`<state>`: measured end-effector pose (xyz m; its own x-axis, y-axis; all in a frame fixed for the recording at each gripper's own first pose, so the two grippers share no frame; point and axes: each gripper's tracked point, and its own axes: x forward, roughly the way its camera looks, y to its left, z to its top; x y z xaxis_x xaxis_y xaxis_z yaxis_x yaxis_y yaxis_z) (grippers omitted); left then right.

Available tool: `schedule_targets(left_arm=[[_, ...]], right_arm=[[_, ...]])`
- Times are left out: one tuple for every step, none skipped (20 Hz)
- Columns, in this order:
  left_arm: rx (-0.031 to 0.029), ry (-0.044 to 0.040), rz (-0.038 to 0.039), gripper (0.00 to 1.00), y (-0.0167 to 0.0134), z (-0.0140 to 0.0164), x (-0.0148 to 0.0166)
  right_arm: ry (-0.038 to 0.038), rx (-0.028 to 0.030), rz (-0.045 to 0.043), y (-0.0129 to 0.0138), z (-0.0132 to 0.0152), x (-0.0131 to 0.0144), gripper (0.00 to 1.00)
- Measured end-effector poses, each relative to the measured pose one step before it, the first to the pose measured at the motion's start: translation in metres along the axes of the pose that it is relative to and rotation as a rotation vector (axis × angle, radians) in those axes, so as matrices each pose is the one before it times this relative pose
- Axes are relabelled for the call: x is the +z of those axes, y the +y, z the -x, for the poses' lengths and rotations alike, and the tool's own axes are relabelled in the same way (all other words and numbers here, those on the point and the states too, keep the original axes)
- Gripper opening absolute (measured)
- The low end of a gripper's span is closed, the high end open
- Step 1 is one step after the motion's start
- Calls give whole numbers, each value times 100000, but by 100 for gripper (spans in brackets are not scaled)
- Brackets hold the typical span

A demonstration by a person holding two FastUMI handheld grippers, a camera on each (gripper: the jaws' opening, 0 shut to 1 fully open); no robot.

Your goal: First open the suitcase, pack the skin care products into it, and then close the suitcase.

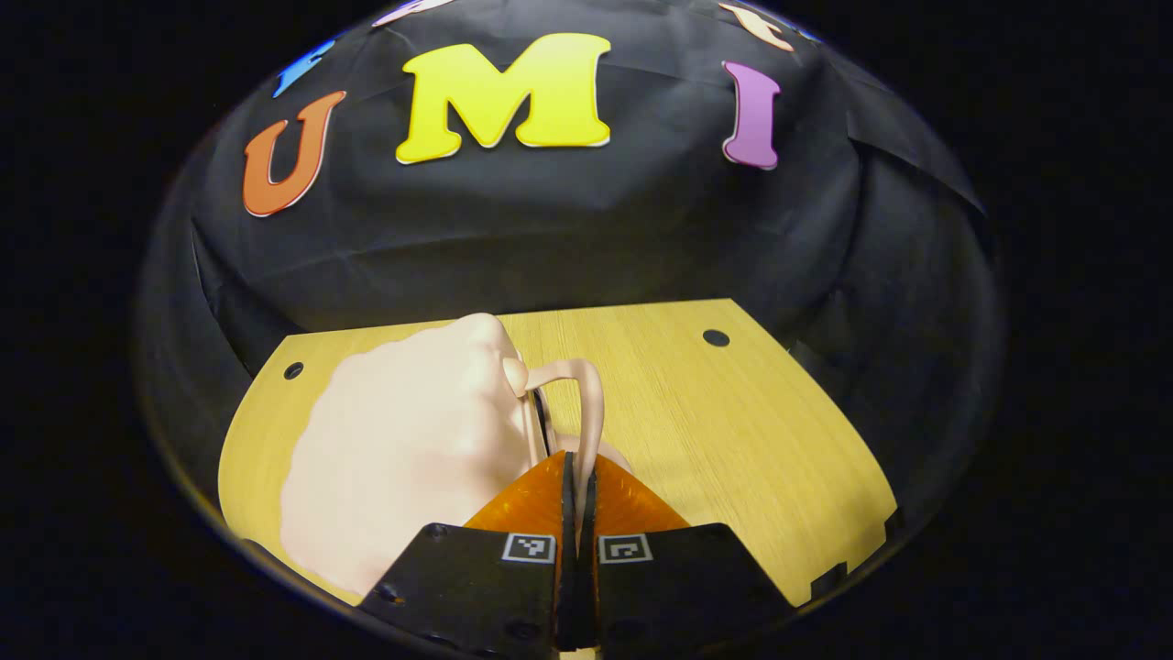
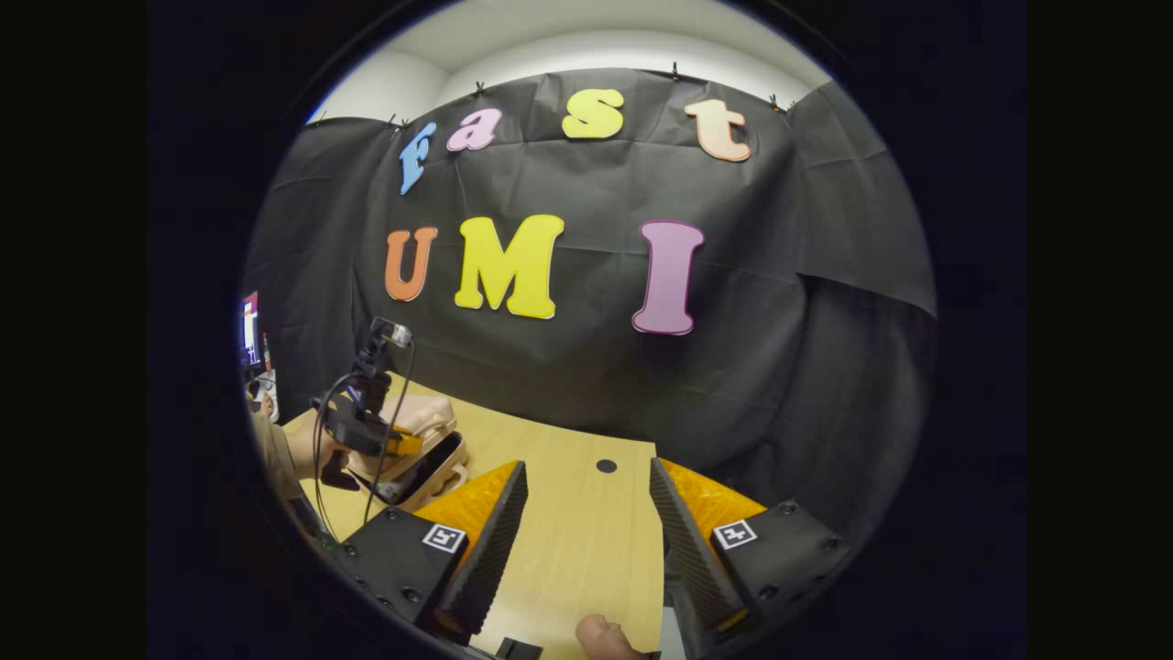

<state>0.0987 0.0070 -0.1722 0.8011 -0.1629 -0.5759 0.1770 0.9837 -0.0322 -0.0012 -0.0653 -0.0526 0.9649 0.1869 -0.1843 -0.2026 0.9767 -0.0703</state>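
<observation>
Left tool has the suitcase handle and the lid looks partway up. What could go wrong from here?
1. The left tool pinches only the thin handle; if it slips, the lid could drop shut.
2. The right tool hangs open over the table, apart from the suitcase, so nothing braces it; pulling may drag or tip the whole case instead of opening it.

Light wooden table (image 1: pixel 696 412) is standing against the black cloth wall, with small dark round holes (image 1: pixel 716 337) showing near its far edge. A pale pink suitcase (image 1: pixel 403 458) is lying on its left part, lid possibly slightly ajar.
</observation>
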Motion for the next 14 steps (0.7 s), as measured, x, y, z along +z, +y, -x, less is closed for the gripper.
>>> schedule_targets(left_arm=[[730,1873,-1890,3,-258,-784,-577],[358,1894,-1787,3,-339,-519,-543],[276,1783,-1395,3,-349,-422,-546],[627,1763,-1046,3,-248,-346,-624],[229,1775,-967,4,-398,-260,-596],[256,1206,-1075,4,-237,-226,-227],[-159,1858,-985,5,-331,-288,-405],[-1731,2588,603,12,-718,-17,-448],[-803,411,726,22,-840,391,-221],[-1043,-1668,1348,42,-667,-65,357],[-1520,-1908,984,46,-755,627,725],[-387,-2199,-29,51,-472,462,894],[941,-2036,-1050,51,-47,754,947],[1108,-3111,-1152,92,175,806,997]], right_arm=[[743,157,-822,-24,-116,-309,79],[1028,418,-990,37,-129,-382,79],[713,160,-767,-7,-3,-259,79],[284,384,-1194,15,-111,-399,79],[381,205,-934,28,-176,-446,80],[449,80,-969,-1,-137,-474,79],[-72,-343,-187,-99,-44,-316,79],[-249,-59,-417,-137,-99,-398,80],[614,17,-1119,-1,-191,-432,80],[962,-32,-1562,-61,-99,-272,79],[1180,-420,-1882,-106,-54,-196,77],[580,-792,-1444,-71,-24,41,80],[-667,-1075,-208,14,83,413,77],[-1350,-1633,1153,-30,-58,545,79]])
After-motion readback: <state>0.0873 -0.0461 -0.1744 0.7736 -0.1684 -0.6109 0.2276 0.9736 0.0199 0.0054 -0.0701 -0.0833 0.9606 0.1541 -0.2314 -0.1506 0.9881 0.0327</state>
